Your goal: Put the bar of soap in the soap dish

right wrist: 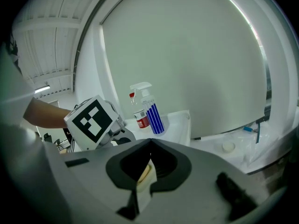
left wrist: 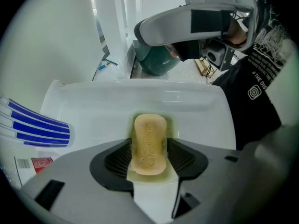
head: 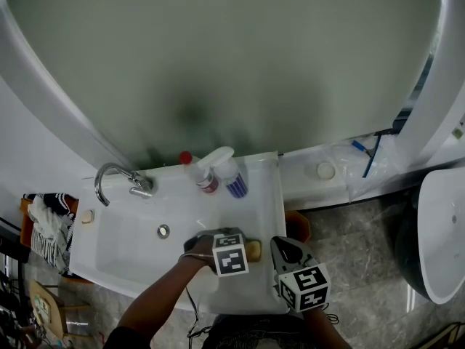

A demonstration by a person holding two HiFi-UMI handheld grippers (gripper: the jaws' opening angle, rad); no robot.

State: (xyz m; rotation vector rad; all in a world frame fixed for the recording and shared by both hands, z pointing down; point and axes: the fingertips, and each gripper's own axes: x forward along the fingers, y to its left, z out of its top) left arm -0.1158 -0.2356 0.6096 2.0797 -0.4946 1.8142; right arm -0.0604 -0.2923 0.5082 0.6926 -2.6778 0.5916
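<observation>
- Left gripper view, centre of frame: I see the tan oval bar of soap (left wrist: 150,141) lying flat in the pale yellow-green translucent soap dish (left wrist: 154,178).
- My left hand-held gripper (left wrist: 149,157) points straight down over the dish. Its jaws stand apart, with one ribbed black pad close on each side of the bar, and neither appears to press on it.
- In the head view, lower middle, the dish sits on the flat right-hand ledge of the white ceramic washbasin (head: 131,231). The marker cube of the left hand-held gripper is just to the left of the soap.
- My right hand-held gripper (right wrist: 150,146) is at the lower right of the head view, just beside the left one, and tilts slightly downward. Its jaws are drawn together at the tips and grip nothing. In its own view, a sliver of the soap and dish shows through the narrow slit below the tips.
- At the basin's back edge, upper middle of the head view, a white spray bottle with blue stripes (head: 227,173) lies tilted next to a small red-capped bottle (head: 190,158).
- A curved chrome tap (head: 116,177) stands at the left of the basin.
</observation>
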